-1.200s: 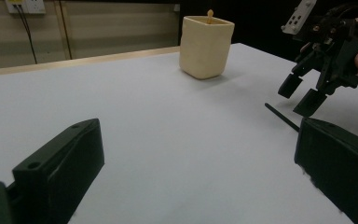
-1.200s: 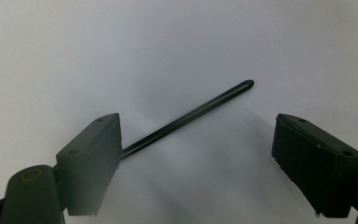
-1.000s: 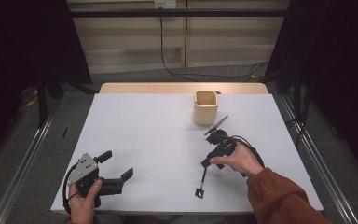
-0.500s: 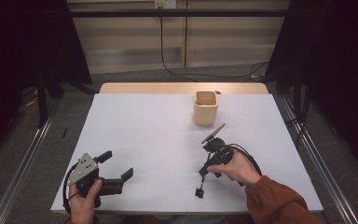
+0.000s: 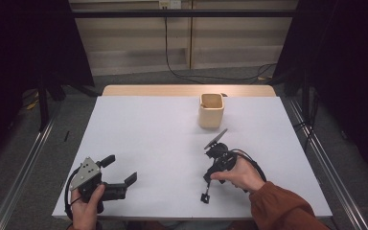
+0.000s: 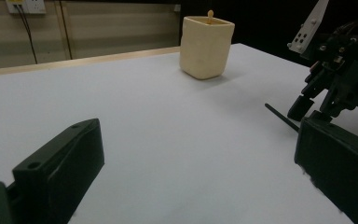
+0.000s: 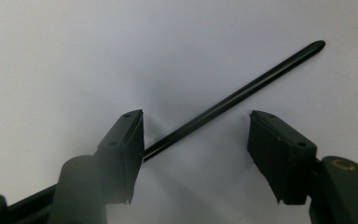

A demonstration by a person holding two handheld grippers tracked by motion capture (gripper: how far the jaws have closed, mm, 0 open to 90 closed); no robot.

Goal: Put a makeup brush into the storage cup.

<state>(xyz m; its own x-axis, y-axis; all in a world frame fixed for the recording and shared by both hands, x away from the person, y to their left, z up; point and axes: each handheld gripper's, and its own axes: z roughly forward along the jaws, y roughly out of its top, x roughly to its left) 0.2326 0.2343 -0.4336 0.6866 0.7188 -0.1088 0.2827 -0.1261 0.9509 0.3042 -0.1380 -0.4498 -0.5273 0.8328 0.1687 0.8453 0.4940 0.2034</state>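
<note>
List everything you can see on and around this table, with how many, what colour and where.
Table: one, white top with a wooden far edge, centre of the high view.
Cup: one, cream, squarish, upright on the far middle of the table; something small and cream pokes out of its top.
Rod: one, thin, black, lying flat on the table under the right gripper, between its fingers.
Cables: several, black, on the floor beyond the table.
Left gripper: one, black with a grey plate, near left corner, fingers apart, nothing between them.
Right gripper: one, black, near right, pointing down at the rod, fingers just been closing.
</note>
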